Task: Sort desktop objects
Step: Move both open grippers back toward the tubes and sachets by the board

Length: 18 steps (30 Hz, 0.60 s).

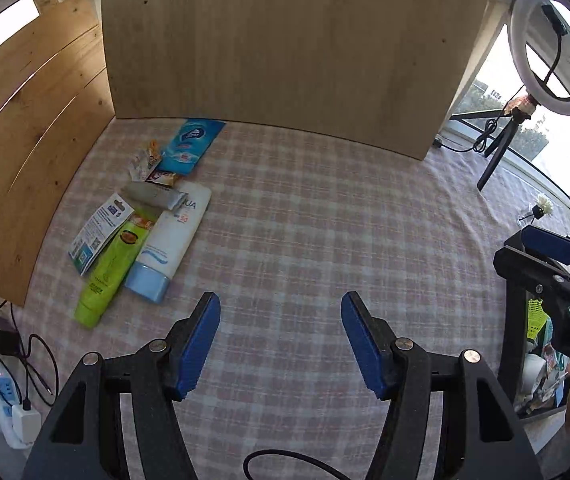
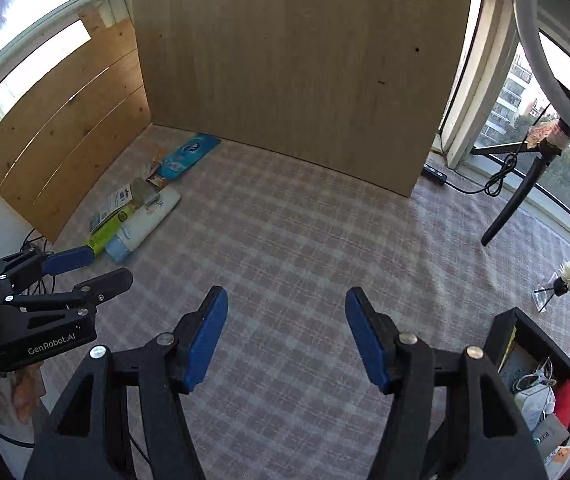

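A pile of objects lies at the left of the checked tablecloth: a white sunscreen tube with a blue cap [image 1: 171,236] [image 2: 141,222], a green tube [image 1: 111,264] [image 2: 107,230], a grey tube [image 1: 151,196], a blue tissue pack [image 1: 191,146] [image 2: 187,154], a white leaflet [image 1: 99,230] and small snack packets [image 1: 147,162]. My left gripper [image 1: 281,308] is open and empty, above bare cloth to the right of the pile. My right gripper [image 2: 287,302] is open and empty above the cloth's middle. A black box [image 2: 541,376] [image 1: 537,364] holding several items sits at the right.
Wooden boards [image 1: 285,40] stand behind and to the left of the cloth. A ring light on a tripod [image 1: 553,52] and a small flower ornament [image 2: 565,280] stand at the right. A power strip with cables [image 1: 9,396] lies off the table's left edge.
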Motion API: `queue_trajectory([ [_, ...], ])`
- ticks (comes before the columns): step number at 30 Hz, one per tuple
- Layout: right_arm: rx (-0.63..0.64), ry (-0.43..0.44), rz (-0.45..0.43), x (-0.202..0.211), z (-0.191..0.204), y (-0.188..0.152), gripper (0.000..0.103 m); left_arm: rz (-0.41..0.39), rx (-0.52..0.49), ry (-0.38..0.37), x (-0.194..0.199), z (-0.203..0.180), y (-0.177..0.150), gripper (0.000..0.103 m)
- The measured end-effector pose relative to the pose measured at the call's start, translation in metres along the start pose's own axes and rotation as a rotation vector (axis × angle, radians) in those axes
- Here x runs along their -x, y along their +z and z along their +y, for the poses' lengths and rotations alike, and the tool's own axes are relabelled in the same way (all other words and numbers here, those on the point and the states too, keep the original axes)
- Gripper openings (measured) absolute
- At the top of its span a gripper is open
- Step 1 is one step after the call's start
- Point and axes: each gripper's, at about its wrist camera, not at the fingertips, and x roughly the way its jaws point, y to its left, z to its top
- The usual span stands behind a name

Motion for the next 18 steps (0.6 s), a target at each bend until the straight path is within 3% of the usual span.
queue_trajectory([
  [5, 0.097, 0.094, 0.031, -0.039, 0.062, 0.068, 0.06, 0.002, 0.126, 0.064, -0.011, 0.086, 0.02, 0.061],
  [9, 0.222, 0.094, 0.046, -0.078, 0.115, 0.121, 0.06, 0.017, 0.223, 0.1, -0.029, 0.149, 0.035, 0.058],
  [12, 0.278, 0.128, 0.107, -0.119, 0.149, 0.156, 0.054, 0.031, 0.29, 0.103, -0.047, 0.184, 0.043, 0.057],
  [14, 0.293, 0.133, 0.155, -0.149, 0.167, 0.175, 0.042, 0.044, 0.335, 0.095, -0.061, 0.202, 0.049, 0.053],
  [18, 0.315, 0.136, 0.23, -0.209, 0.195, 0.2, 0.041, 0.07, 0.384, 0.087, -0.087, 0.224, 0.056, 0.044],
])
